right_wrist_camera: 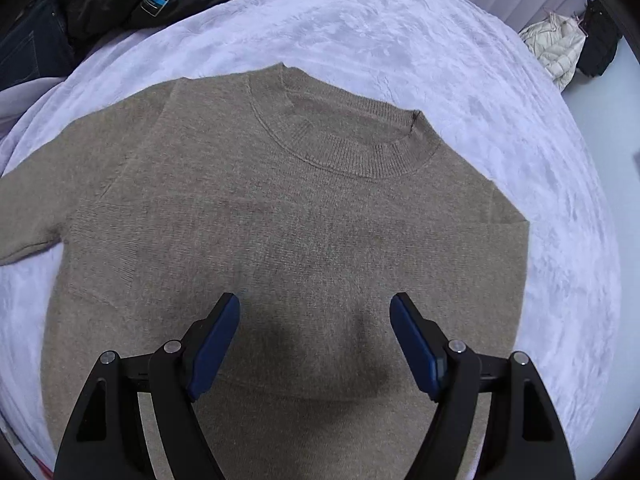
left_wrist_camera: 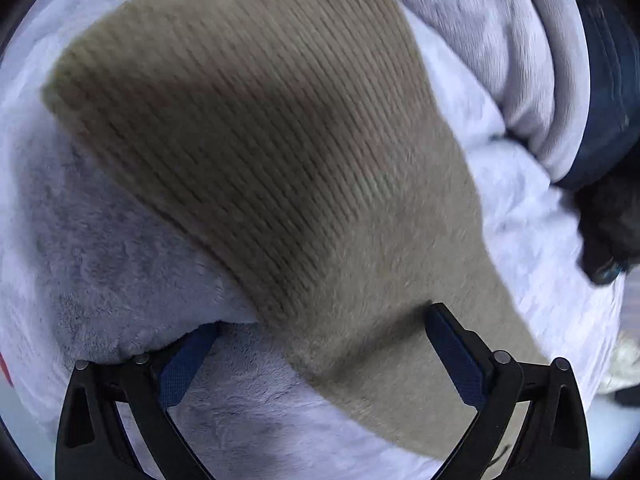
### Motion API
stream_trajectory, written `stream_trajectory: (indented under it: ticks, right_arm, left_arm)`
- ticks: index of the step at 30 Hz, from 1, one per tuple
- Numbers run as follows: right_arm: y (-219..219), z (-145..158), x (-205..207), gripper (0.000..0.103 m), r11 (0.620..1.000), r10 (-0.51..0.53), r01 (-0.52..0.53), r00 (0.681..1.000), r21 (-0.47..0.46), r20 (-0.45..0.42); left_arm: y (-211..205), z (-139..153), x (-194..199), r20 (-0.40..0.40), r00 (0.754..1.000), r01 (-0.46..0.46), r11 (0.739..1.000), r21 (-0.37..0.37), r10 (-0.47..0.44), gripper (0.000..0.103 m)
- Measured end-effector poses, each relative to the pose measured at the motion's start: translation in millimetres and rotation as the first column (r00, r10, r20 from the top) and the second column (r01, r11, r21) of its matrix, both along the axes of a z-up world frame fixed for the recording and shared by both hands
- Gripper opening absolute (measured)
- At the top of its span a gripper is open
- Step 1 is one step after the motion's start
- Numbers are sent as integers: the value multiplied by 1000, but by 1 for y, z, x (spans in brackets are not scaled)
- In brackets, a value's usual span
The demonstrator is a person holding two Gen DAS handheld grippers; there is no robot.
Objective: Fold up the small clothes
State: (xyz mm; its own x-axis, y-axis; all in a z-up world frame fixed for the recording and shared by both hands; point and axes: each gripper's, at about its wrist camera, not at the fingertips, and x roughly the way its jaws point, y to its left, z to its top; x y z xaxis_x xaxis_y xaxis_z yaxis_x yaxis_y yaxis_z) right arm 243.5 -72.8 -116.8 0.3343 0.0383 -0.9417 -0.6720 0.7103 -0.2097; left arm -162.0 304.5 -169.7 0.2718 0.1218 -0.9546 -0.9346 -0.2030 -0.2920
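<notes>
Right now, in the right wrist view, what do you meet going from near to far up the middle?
Right tongs open over the sweater → tan sweater body → its ribbed collar → lavender fleece blanket.

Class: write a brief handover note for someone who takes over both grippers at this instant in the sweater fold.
Left gripper: open, low over a ribbed sleeve end; holds nothing.
Right gripper: open, above the sweater chest; holds nothing.
Sweater lies face up, collar away, on the lavender blanket. Its right-hand sleeve looks already folded across; the other sleeve is spread out.
Left: fold that sleeve, then the body.
</notes>
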Motion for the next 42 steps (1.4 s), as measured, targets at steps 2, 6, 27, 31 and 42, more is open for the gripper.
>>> stream_trajectory:
  ticks: [2,6,27,31,42]
  right_arm:
    - [4,0,4,80,1000,-21,21,1000,4,-3]
    - [23,-13,17,80,996,-93,93,996,-9,-4]
    - [234,-32,-144,79,940,328,-289,913,182,-244]
    - [187,14,-133,80,923,365,-341,922,178,-125]
    - [-74,42,-13,80,997,-67,69,997,40,-29]
  left_arm:
    - [2,13,1,4,999,40,999,24,-40,46]
    - [2,34,1,-18,989,148,986,74,-147,17]
    - [1,73,25,-85,962,273,934,229,-260,10]
    - [-11,94,53,-112,948,318,901,296,-298,9]
    - [-164,156,238,-294,722,690,613,386,-627,8]
